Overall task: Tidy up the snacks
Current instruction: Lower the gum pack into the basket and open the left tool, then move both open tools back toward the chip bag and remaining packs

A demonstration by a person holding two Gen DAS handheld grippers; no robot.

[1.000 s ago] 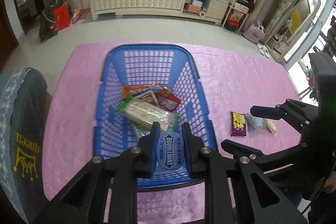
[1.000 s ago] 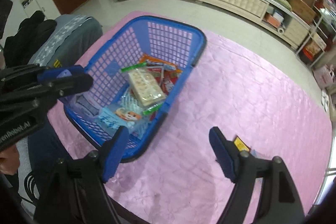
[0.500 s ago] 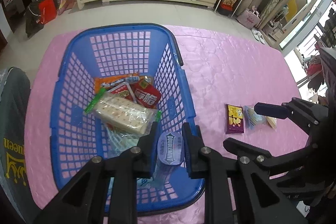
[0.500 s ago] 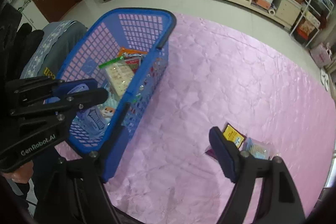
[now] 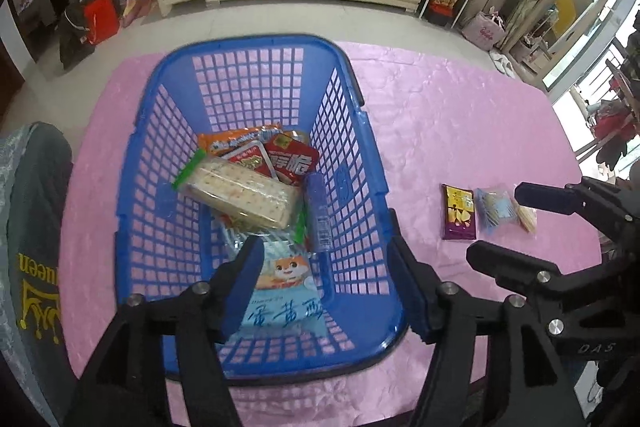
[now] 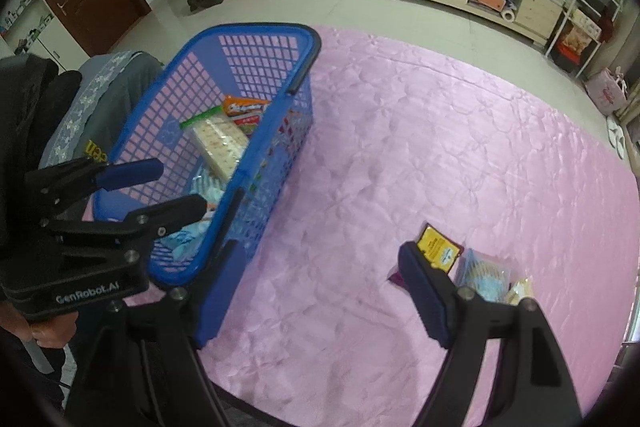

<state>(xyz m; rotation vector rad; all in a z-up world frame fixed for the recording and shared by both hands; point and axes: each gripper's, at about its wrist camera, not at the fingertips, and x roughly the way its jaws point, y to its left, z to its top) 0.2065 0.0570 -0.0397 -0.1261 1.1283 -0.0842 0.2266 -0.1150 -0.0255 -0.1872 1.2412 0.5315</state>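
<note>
A: Left hand-held gripper (image 5: 326, 273)?
B: Jaws spread wide, nothing between them, hanging over the near end of the blue basket (image 5: 160, 131).

A: Right hand-held gripper (image 6: 316, 281)?
B: Also wide, holding nothing, over the pink tabletop (image 6: 400, 147) between the basket and the loose snacks. In the left view it shows at the right edge (image 5: 508, 227).

A: What's in the basket?
B: Cracker pack (image 5: 244, 193) on top, red packs (image 5: 288, 157) and an orange pack (image 5: 236, 141) behind it. A blue gum tube (image 5: 318, 213) lies along the right wall, touching the crackers' end. A light-blue bag with a cartoon cat (image 5: 284, 283) lies at the near end, under the left fingers.

A: Outside the basket?
B: Three snacks in a row on the tabletop, right of the basket and well apart from it: purple pack (image 5: 459, 213), clear blue bag (image 5: 494, 211), small tan packet (image 5: 526, 219). They touch or nearly touch each other. The right finger partly hides the purple one in the right view.

A: Anything else?
B: Grey cushion with "queen" (image 5: 34, 227) at the left tabletop edge.
</note>
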